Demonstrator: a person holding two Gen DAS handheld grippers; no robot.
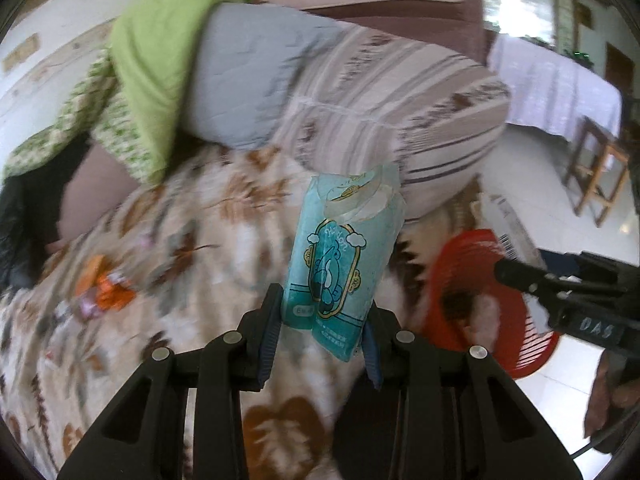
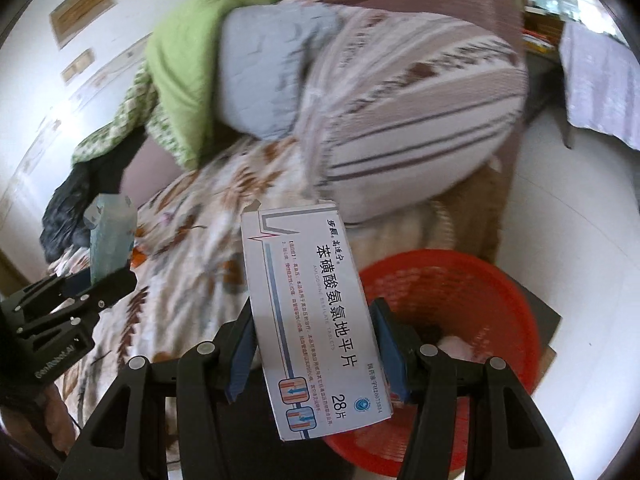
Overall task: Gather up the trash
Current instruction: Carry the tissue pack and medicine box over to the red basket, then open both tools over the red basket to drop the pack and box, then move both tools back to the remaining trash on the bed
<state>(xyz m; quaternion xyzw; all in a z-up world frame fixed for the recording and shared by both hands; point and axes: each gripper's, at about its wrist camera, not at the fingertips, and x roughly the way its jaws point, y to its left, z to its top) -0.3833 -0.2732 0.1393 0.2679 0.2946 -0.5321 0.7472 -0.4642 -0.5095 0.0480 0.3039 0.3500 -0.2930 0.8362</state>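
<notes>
My left gripper (image 1: 320,340) is shut on a teal tissue packet (image 1: 340,256) and holds it upright above the leaf-patterned bedspread (image 1: 192,240). The packet also shows in the right wrist view (image 2: 110,236), held by the left gripper (image 2: 96,284). My right gripper (image 2: 314,356) is shut on a white medicine box (image 2: 316,320) with Chinese print, held beside and partly over the red basket (image 2: 472,292). The basket shows in the left wrist view (image 1: 472,280) to the right of the packet, with the right gripper (image 1: 520,276) over it. An orange wrapper (image 1: 108,284) lies on the bedspread at left.
A striped and grey rolled quilt (image 1: 360,92) and green cloth (image 1: 160,52) are piled on the bed behind. Dark clothing (image 2: 72,208) lies at the left. A covered table (image 1: 552,84) and wooden stool (image 1: 596,168) stand on the white tiled floor at right.
</notes>
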